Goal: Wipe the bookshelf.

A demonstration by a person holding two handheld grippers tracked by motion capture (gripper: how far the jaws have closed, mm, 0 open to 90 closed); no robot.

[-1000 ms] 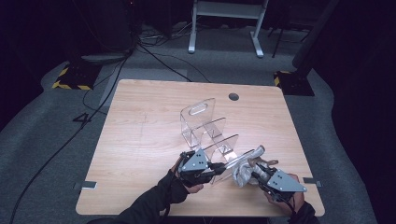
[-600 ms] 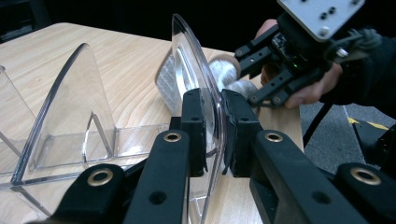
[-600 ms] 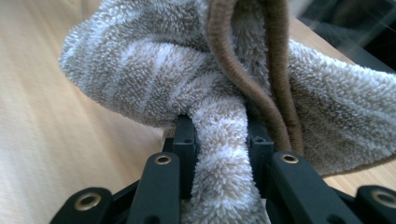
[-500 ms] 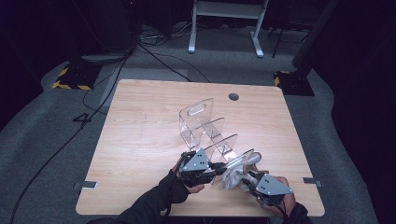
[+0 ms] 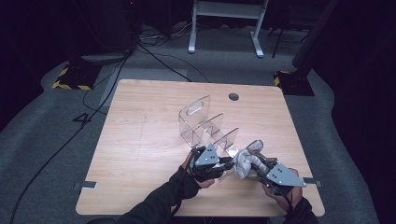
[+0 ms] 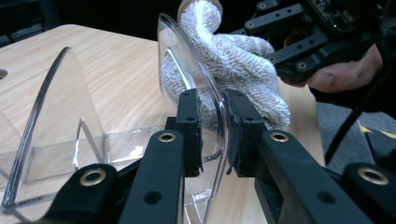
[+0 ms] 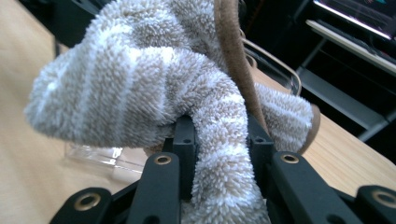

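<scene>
A clear acrylic rack (image 5: 201, 122) with upright dividers stands on the wooden table (image 5: 140, 140). My left gripper (image 5: 228, 163) is shut on the clear curved panel (image 6: 187, 70) at the rack's near end; its jaws clamp the panel's edge (image 6: 212, 95). A fuzzy grey-and-white striped cloth (image 5: 243, 163) with a brown hem is pressed against the far face of that panel (image 6: 229, 60). My right gripper (image 5: 256, 165) is shut on the cloth, whose bunched pile (image 7: 140, 84) rises over the jaws (image 7: 219, 123). The right gripper (image 6: 317, 42) and the hand holding it sit behind the cloth.
Both grippers work near the table's front edge, right of centre. A round cable hole (image 5: 233, 97) lies at the back of the table. Beyond the table, a white stand (image 5: 224, 23) and cables (image 5: 154, 51) sit on the grey floor.
The right gripper has shifted a little back and forth with the cloth against the clear panel. The left gripper and the rack have stayed put.
</scene>
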